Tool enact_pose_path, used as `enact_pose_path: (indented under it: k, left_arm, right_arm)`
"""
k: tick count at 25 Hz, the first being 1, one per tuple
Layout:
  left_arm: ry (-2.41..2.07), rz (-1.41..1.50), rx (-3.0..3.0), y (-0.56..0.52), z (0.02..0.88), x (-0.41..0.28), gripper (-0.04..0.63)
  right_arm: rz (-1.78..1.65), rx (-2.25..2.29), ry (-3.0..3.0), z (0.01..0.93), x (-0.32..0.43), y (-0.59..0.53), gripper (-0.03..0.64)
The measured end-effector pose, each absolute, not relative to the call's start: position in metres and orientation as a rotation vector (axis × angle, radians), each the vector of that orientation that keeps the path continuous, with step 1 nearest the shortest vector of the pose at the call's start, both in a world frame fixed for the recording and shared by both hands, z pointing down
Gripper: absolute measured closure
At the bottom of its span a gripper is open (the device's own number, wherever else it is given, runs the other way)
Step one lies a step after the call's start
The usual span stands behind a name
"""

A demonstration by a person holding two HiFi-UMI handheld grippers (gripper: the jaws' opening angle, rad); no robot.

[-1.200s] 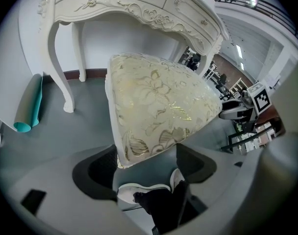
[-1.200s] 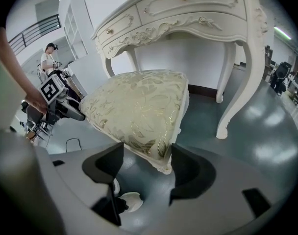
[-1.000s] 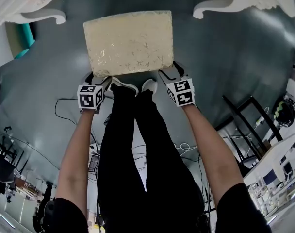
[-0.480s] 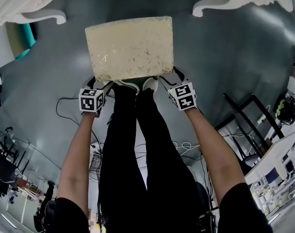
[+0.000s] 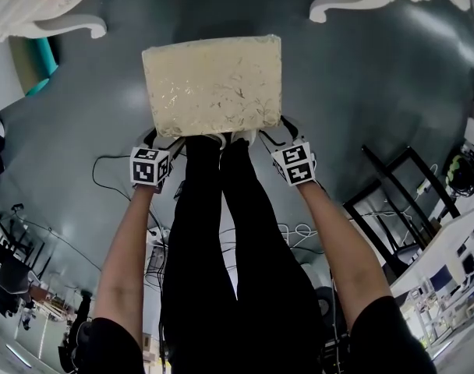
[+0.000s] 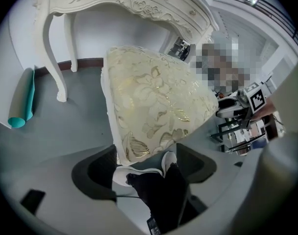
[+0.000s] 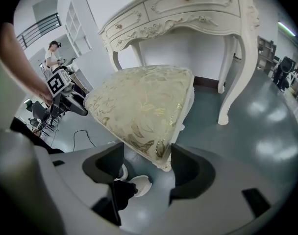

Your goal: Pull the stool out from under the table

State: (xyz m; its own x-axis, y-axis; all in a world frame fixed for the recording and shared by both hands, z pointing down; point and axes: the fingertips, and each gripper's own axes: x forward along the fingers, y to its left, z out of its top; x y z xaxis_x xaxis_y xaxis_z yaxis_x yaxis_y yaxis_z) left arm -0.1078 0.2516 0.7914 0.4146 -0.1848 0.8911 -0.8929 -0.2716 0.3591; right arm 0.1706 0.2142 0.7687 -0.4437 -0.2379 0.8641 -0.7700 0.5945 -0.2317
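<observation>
Squarely out in the open, the stool (image 5: 212, 84), its cream-and-gold cushion wholly clear of the white table (image 5: 42, 18) beyond its far edge. From the head view, both grippers at the stool's near edge: left gripper (image 5: 164, 140) on the near-left corner, right gripper (image 5: 274, 129) on the near-right corner. Only in the gripper views, the grip itself: in each, jaws spread wide with a cushion corner filling the gap, pads apparently pressed against its sides, though hard to confirm at that angle. White shoes (image 5: 241, 137) just at the stool's near edge, between the two grippers.

Left of the stool, visible from the left gripper view alone, a teal roll (image 6: 20, 102) leaning by a table leg. Beyond the stool, in the right gripper view alone, carved drawer fronts (image 7: 198, 4) with small knobs, plus white shelving (image 7: 80, 23) and a distant person (image 7: 53, 50) off past the stool's left side.

Underneath, glossy grey floor (image 5: 377, 92) with soft light reflections. Loose cables (image 5: 104, 166) on the near-left side of the stool; black chair frames (image 5: 397, 193) well off to its near right.
</observation>
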Motion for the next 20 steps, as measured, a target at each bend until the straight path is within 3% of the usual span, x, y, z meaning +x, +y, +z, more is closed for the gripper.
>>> enact_pose_path:
  k: [11,20]
  left_arm:
    - [-1.036,0.809,1.706,0.248,0.765,-0.115,0.215]
    - [-1.203,0.521,1.775,0.249,0.643,-0.095,0.215]
  right_arm:
    - [0.801,0.871,-1.949,0.747,0.189,0.194,0.31]
    - [0.81,1.064,-2.185,0.611,0.16,0.171,0.33]
